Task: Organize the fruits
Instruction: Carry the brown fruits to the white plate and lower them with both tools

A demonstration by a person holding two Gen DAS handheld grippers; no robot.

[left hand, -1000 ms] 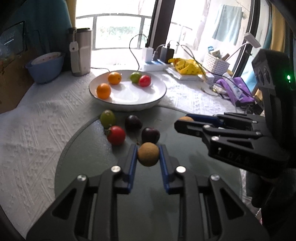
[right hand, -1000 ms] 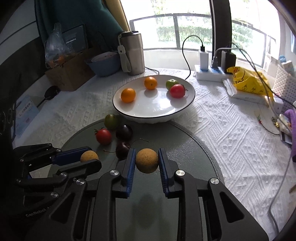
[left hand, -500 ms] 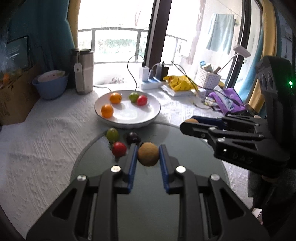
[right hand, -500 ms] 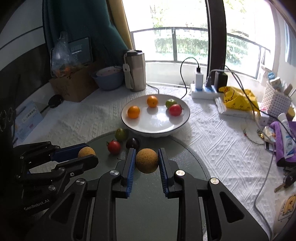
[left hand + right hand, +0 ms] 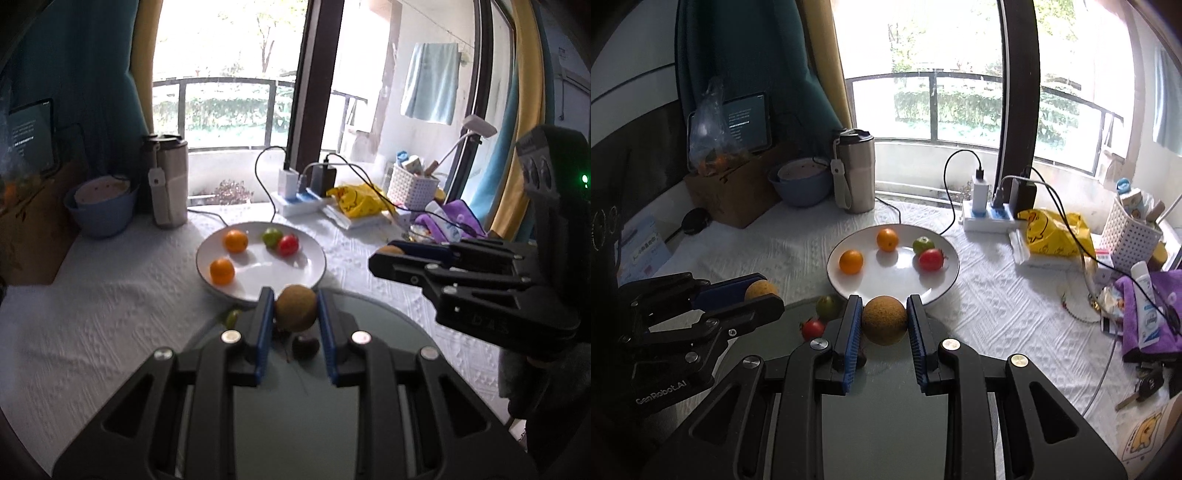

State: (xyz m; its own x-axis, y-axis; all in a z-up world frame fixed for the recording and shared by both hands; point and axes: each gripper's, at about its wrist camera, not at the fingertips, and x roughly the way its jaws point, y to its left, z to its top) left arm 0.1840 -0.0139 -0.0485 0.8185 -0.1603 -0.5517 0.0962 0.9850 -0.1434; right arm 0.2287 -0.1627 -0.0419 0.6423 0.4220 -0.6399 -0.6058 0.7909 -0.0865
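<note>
Currently the left gripper (image 5: 295, 310) holds a brown round fruit (image 5: 296, 308) clamped between its blue pads, at the fingertips, raised above the dark round mat (image 5: 295, 406). The right gripper (image 5: 882, 321) holds a second brown fruit (image 5: 885, 320) in the same manner, centred between its pads and touching both. Each gripper shows in the other's view, to the side, with its fruit visible at the tips.

Beyond both pairs of fingers lies the white plate (image 5: 886, 273) on the white textured tablecloth (image 5: 979, 314). It carries two oranges (image 5: 851, 261) on its left half and a green fruit (image 5: 923, 243) touching a red fruit (image 5: 931, 259) on its right half. The near rim of the plate sits just beyond the held fruits in both views.

On the mat, below the fingertips: a green fruit (image 5: 827, 306) and a red one (image 5: 813, 328), near each other, and a dark plum (image 5: 306, 346) seen under the left gripper. A further dark fruit is mostly hidden behind the fingers.

Behind the plate stand a steel tumbler (image 5: 855, 171), a blue bowl (image 5: 799, 186) and a power strip (image 5: 988, 218) with cables; a yellow bag (image 5: 1052, 232) and a white basket (image 5: 1130, 232) lie to the right.
</note>
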